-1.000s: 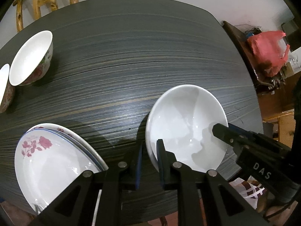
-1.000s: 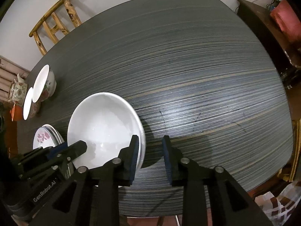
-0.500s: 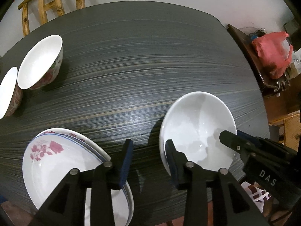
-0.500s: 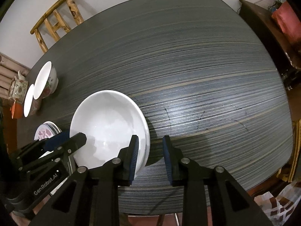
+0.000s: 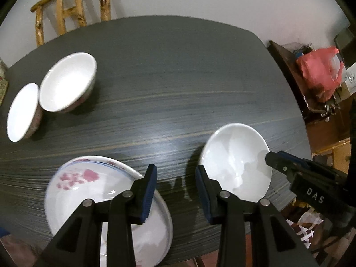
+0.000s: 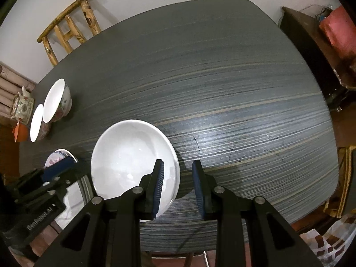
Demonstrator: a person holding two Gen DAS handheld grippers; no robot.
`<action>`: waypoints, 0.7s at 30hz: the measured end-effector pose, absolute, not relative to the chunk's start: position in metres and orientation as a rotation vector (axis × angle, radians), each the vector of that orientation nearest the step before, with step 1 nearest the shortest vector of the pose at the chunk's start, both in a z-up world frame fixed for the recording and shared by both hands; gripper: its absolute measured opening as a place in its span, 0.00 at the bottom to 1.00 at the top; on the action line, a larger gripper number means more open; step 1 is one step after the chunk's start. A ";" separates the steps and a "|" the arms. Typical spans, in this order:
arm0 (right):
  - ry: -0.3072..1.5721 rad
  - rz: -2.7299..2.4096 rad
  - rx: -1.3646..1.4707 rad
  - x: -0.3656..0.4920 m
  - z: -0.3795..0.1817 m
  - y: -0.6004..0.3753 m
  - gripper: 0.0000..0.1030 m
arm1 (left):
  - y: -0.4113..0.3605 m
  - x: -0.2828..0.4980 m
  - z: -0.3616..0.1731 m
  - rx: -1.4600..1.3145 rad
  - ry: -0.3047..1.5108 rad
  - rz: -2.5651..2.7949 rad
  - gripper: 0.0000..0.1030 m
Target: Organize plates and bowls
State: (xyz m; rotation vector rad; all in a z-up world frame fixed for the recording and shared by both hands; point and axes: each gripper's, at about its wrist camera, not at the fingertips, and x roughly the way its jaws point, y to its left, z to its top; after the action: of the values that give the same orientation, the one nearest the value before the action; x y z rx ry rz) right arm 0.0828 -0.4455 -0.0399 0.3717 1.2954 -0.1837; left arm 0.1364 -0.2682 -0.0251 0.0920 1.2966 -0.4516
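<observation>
**Plate between two grippers, neither gripping it**

Left wrist view: left gripper (image 5: 175, 184) hangs over the near edge of the bench (image 5: 169, 71) with its jaws spread wide and nothing between them, only bare dark wood and their own shadow. A plain white plate (image 5: 235, 162) lies flat just to the right of the right-hand jaw, apart from it. To the left, partly under the left-hand jaw, sits a stack of flowered plates (image 5: 93, 184), the top one showing pink blossoms. Two bowls (image 5: 66, 82) stand side by side at the far left, well apart from the jaws. The right gripper (image 5: 276, 161) pokes in over the white plate's right rim.

Right wrist view: the right gripper's jaws stand moderately apart and straddle the plate's right rim, one jaw over the plate's inside, the other over bare bench beyond the rim. I cannot tell whether the inner jaw touches the glaze; nothing is clamped. The flowered stack lies left of the white plate, mostly behind the left gripper.

My reading is that the white plate belongs on the flowered stack. The right gripper is already astride its rim and so better placed to grip; the carry would then run leftward, across the space the left gripper occupies.
</observation>
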 end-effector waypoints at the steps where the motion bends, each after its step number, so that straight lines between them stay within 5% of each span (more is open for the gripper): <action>1: 1.293 -0.186 0.365 0.083 -0.038 -0.444 0.24 | -0.262 0.137 -0.021 0.084 1.293 -0.446 0.35; 21: 1.274 0.006 0.214 0.126 0.002 -0.328 0.24 | -0.099 0.158 0.025 -0.007 1.203 -0.250 0.35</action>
State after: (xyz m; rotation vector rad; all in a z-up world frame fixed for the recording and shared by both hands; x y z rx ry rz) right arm 0.1263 -0.3285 0.0024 0.2138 1.2735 0.0058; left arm 0.1580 -0.0994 0.0250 -0.0070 1.2031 -0.2502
